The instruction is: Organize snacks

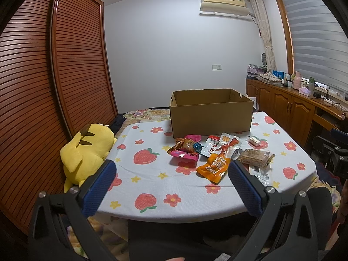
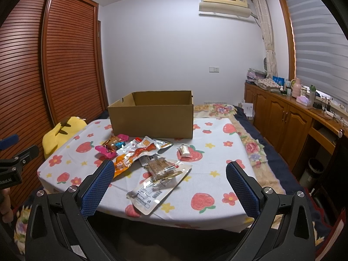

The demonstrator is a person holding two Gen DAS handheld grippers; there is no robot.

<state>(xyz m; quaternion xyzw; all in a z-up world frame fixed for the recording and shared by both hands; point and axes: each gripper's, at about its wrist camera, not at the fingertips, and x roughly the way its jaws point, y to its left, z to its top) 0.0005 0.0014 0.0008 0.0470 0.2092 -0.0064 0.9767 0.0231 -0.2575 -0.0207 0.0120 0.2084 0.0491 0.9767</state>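
Both claws [image 1: 171, 169] [image 2: 170, 169] gape; snacks [image 2: 139, 158] lie before cardboard box [image 2: 152, 119].

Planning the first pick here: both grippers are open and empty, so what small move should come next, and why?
Probably ease the right gripper forward and down onto the clear brown-snack packet. It lies nearest, between the spread jaws; the cardboard box behind looks empty.

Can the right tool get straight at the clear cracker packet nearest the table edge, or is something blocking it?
Probably yes. The right tool is open and empty, and the cracker packet lies directly ahead, topmost at the pile's near side, with nothing over it. The box stands well behind it.
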